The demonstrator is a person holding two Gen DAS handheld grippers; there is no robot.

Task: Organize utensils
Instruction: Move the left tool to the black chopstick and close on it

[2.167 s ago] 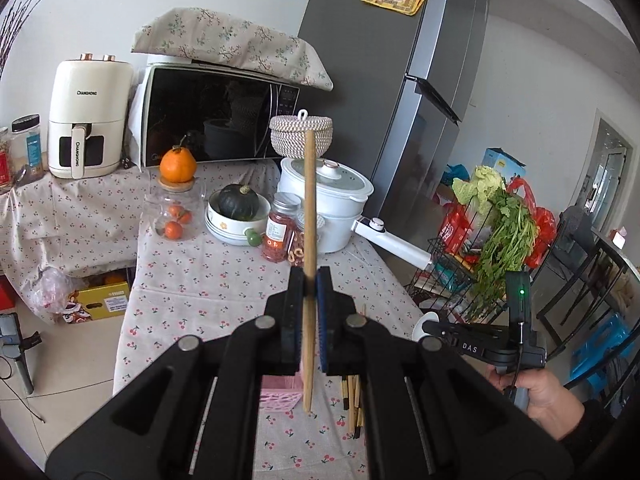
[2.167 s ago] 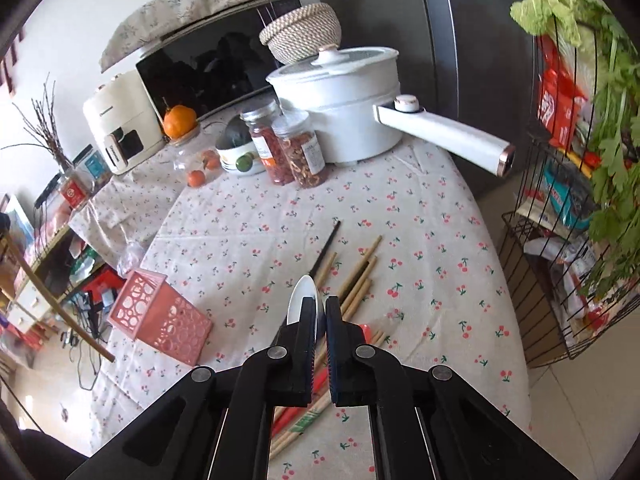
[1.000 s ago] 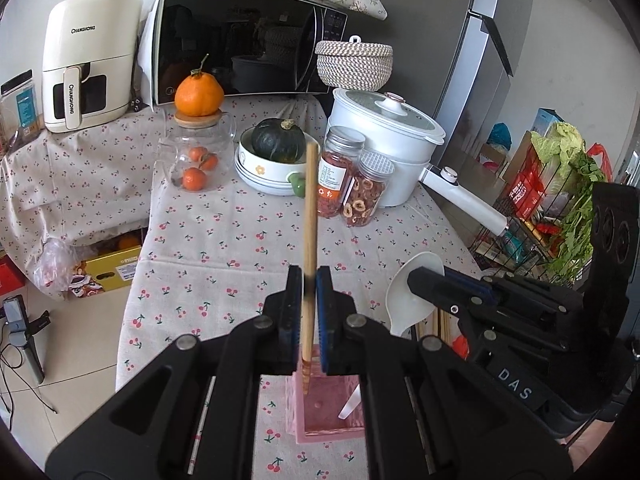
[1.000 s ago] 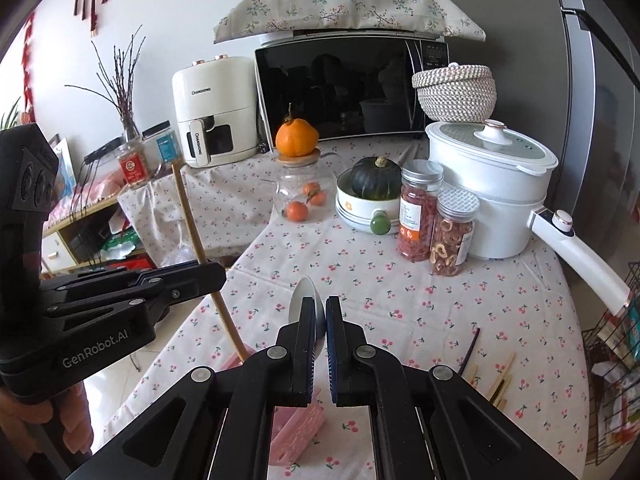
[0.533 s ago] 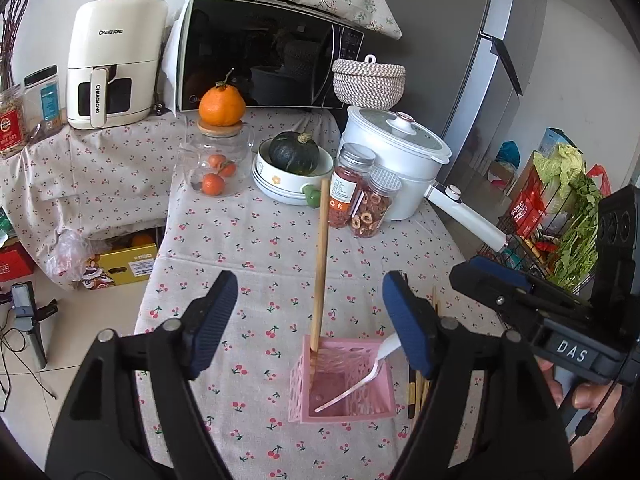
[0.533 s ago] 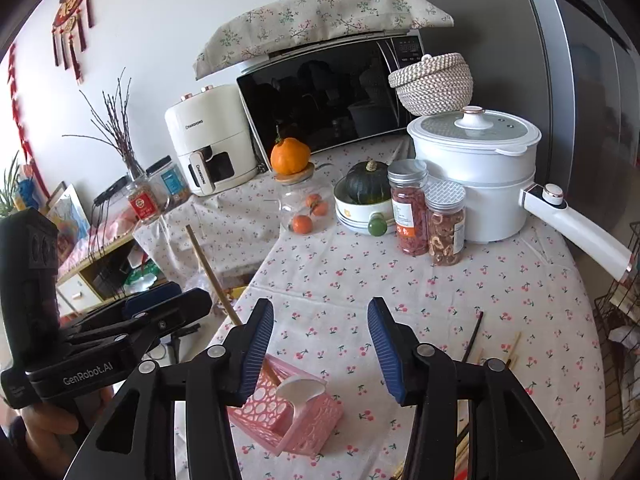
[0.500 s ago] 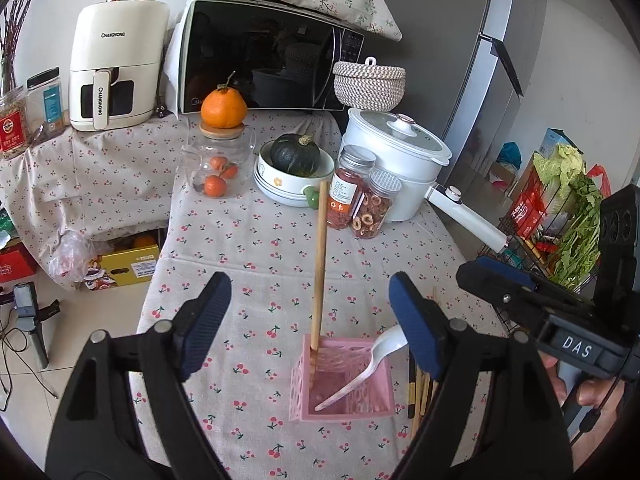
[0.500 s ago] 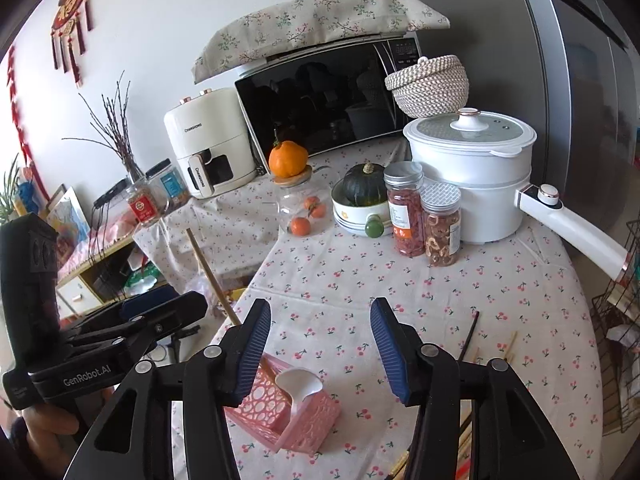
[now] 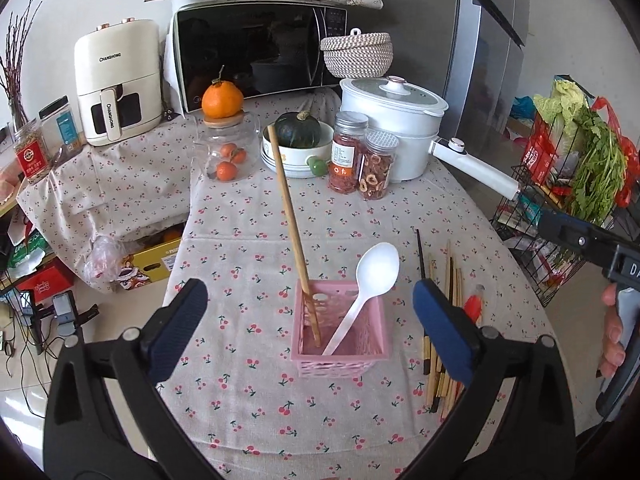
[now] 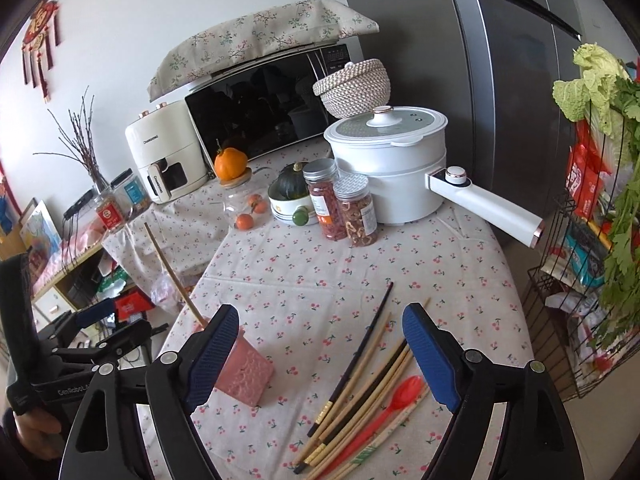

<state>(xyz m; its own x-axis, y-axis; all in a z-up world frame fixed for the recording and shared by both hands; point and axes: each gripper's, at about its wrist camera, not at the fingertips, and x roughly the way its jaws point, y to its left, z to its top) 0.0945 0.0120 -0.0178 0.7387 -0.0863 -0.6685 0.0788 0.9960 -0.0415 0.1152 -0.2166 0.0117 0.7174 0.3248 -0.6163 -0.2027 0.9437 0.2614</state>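
- The loose chopsticks point(image 10: 362, 380) and red spoon point(image 10: 384, 412) lie bunched on the tablecloth point(image 10: 420, 264), just right of the pink holder point(image 9: 340, 336); their long axes run away from the cameras, slightly slanted.
- The holder already carries a wooden chopstick point(image 9: 292, 224) and a white spoon point(image 9: 368, 284), both leaning.
- The right gripper point(image 10: 320, 344) hangs directly over the bunch, jaws wide and empty, so it looks nearer.
- The left gripper point(image 9: 308, 320), equally wide and empty, frames the holder.

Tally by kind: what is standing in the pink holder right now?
Wooden chopstick: 1
White spoon: 1
Total in the pink holder: 2
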